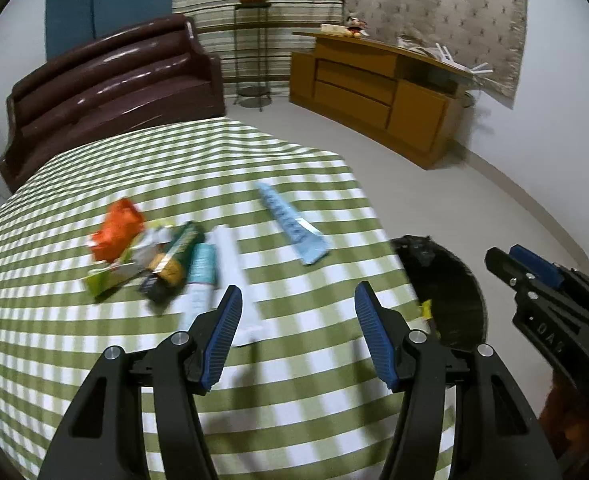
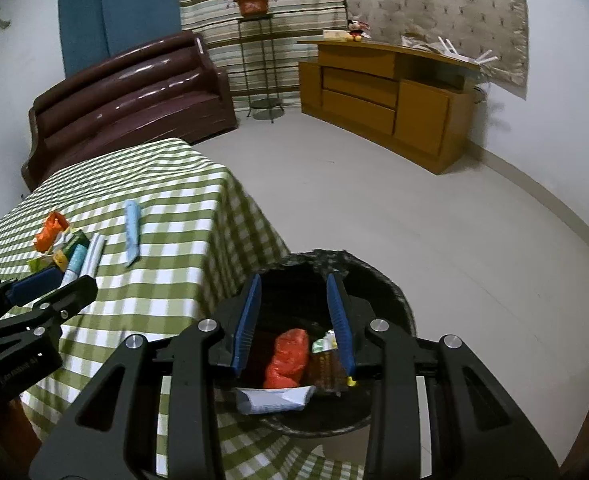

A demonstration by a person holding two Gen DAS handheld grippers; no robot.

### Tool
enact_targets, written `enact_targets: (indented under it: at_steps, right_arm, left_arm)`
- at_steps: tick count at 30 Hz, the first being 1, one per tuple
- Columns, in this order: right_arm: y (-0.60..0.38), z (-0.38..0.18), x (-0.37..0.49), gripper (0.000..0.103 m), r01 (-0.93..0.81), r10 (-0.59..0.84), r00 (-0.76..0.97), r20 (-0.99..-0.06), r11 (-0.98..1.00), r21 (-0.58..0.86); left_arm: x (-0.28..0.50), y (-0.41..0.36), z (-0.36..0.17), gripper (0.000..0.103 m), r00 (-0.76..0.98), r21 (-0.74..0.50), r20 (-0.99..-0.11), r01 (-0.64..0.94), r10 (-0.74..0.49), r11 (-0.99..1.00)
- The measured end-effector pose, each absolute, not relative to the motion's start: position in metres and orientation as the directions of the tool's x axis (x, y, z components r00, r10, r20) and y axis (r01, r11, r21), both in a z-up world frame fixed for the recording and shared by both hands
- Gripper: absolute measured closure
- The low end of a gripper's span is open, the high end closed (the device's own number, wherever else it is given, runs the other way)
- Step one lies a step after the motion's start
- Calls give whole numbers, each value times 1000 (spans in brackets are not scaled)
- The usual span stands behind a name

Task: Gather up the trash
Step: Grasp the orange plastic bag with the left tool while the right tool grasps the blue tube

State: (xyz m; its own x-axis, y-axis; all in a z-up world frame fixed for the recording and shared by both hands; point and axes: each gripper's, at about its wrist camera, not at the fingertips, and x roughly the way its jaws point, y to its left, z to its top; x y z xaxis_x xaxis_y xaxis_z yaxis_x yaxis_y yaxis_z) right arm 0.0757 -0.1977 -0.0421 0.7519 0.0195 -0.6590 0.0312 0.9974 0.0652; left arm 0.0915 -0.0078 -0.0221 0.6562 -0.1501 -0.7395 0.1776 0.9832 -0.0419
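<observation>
With both the left gripper [image 1: 298,312] and the right gripper [image 2: 294,320] wide open and empty, we should lower the left squarely over the trash pile [image 1: 150,256] at left centre of frame, pinch one piece, then carry it to the bin [image 2: 386,292] at lower centre.

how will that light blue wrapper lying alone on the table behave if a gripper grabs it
The light blue wrapper looks flat and thin, so it is probably very light and floppy, likely to sag from a pinch. Lying flush on the checked tablecloth, it may slide or bunch the cloth. Its glossy look suggests it could be slippery.
</observation>
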Motion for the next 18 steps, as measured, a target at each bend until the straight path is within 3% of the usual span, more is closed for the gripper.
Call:
enact_targets:
  at_steps: [5,18]
  right_arm:
    - [-179,-38,82,62,-7,48,751,-658,998,66]
    - [-126,-27,113,61,-104,115,745,-657,993,56]
  left_arm:
    - [92,26,-23,42,661,-33,-743,113,-99,993]
    - [119,101,-15,42,680,-19,-733,-24,2,1000]
